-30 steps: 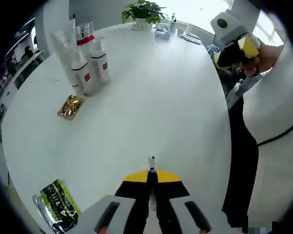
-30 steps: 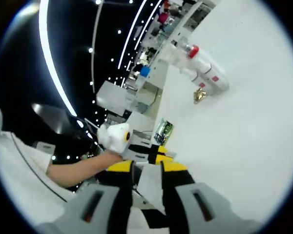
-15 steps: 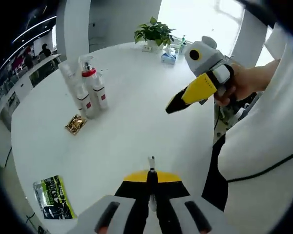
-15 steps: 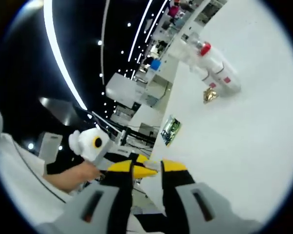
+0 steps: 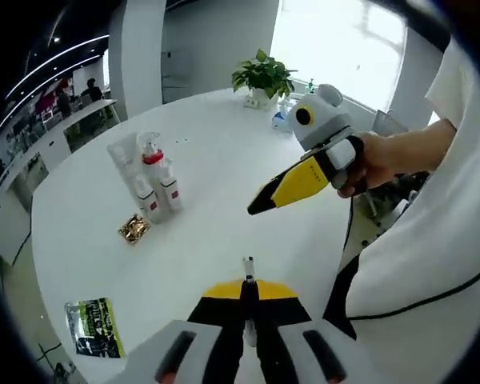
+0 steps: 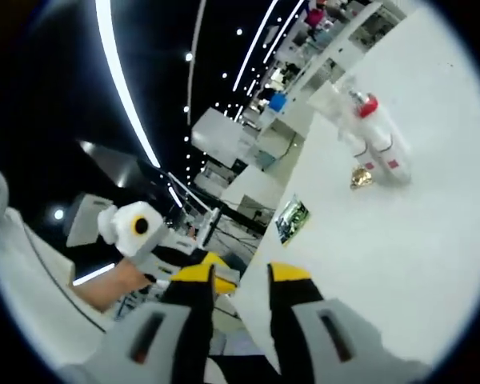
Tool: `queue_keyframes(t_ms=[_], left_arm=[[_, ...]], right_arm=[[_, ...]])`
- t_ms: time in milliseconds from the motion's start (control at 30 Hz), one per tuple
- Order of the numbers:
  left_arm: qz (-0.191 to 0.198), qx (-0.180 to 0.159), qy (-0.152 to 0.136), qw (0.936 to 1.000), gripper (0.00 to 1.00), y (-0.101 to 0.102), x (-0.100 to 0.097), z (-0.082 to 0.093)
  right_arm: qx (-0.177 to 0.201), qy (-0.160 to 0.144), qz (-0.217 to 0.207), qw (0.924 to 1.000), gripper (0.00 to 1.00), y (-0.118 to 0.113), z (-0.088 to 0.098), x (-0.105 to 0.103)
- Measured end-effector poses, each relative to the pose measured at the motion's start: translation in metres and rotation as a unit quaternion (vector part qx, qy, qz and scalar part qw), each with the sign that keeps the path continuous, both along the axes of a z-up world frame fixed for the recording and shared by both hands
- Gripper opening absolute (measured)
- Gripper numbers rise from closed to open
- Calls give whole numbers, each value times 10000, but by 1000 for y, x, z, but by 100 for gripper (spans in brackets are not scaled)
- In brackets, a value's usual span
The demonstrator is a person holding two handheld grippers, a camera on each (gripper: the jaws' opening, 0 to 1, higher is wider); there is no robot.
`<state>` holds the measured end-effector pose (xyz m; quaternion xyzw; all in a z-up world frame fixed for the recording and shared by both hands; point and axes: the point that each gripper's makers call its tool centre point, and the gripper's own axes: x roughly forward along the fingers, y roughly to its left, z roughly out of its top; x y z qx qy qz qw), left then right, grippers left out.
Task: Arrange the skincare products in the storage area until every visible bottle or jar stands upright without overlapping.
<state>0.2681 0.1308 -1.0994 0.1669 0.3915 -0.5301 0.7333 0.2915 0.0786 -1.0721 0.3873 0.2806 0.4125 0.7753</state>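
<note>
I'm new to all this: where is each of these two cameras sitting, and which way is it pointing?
Left gripper view: rides on the left gripper, jaws together, looking across the round white table at the cluster of bottles; the person's hand holds the right gripper in from the right.
Right gripper view: rides on the right gripper, jaws apart, rolled sideways, looking along the table edge; the person's other hand shows at left.
Shared: the bottles, the gold packet and the green sachet.

Daylight is pouring through a window behind a plant on the white table — light strips are glowing along a dark ceiling.
</note>
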Motion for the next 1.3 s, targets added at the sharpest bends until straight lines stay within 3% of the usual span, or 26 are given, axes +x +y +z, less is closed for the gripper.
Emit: queue_keyframes(t_ms=[233, 667, 967, 1133, 1300], left_arm=[[86, -192, -22, 9998, 3, 3, 15, 17], [-117, -557, -134, 9983, 3, 19, 31, 37], [-165, -761, -175, 9968, 3, 44, 25, 33], [-374, -791, -151, 9960, 3, 47, 25, 29], [-547, -829, -301, 9946, 3, 47, 31, 36]], right_arm=[[-224, -187, 46, 9996, 27, 6, 14, 7], [-461, -281, 3, 9985, 31, 31, 32, 22], [-660, -293, 38, 9974, 34, 63, 42, 19], [-546, -384, -305, 9973, 36, 67, 59, 22], [-784, -388, -364, 9955, 37, 67, 53, 20]])
